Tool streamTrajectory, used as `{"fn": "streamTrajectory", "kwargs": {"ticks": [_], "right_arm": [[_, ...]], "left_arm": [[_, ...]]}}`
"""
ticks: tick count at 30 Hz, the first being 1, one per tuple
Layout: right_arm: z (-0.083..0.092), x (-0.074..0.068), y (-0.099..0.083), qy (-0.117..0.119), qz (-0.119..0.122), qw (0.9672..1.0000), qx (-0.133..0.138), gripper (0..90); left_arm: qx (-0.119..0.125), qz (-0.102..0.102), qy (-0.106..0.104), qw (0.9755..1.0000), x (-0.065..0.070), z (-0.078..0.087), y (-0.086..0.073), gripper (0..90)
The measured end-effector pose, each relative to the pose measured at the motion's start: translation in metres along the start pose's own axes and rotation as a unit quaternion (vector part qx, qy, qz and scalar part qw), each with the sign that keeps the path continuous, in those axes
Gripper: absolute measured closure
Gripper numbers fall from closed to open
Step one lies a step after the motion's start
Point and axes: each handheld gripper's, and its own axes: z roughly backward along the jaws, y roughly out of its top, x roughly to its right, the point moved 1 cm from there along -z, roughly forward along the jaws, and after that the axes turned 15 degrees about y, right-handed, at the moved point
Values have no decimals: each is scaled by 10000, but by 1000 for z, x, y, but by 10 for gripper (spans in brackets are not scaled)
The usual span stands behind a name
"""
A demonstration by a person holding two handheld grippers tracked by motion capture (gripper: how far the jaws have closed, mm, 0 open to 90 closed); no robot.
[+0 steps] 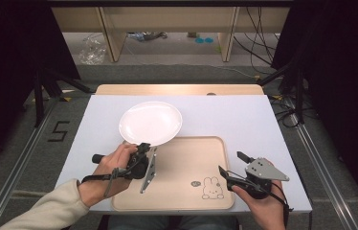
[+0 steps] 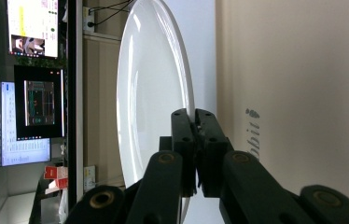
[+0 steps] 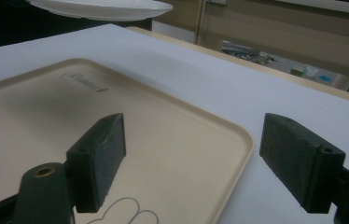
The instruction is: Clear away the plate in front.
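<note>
Plate [image 1: 151, 123], white and shallow, is pinched at its near rim by the left gripper [image 1: 144, 146], whose jaws are closed tight on the edge. The hand is rolled onto its side, so the grip takes the rim edgewise, probably to carry the plate level. It sits just ahead of that gripper, above the far left corner of the tray [image 1: 186, 163]. The right gripper [image 1: 234, 165] waits with jaws spread wide and empty, over the tray's right edge beside the rabbit drawing [image 1: 212, 188], apparently clear of the carrying path. The left gripper view confirms the pads [image 2: 184, 135] meeting on the plate [image 2: 149, 93]. The right gripper view shows the plate [image 3: 102, 8] raised off the table [image 3: 238, 93], ahead and to the left, casting a shadow on the tray [image 3: 32, 112].
</note>
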Motion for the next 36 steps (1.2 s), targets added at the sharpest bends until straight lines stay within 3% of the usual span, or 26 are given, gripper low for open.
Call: {"fn": "streamTrajectory", "kwargs": {"ticks": [1, 15, 36], "right_arm": [[0, -1, 0, 43, -91, 9999, -49, 236], [-1, -1, 0, 24, -74, 10000, 14, 236], [0, 0, 0, 1, -6, 10000, -21, 236]], "left_arm": [[22, 4, 8, 10000, 0, 1, 1, 879], [213, -91, -67, 9997, 9, 15, 12, 880], [550, -248, -390, 9974, 34, 31, 30, 880]]}}
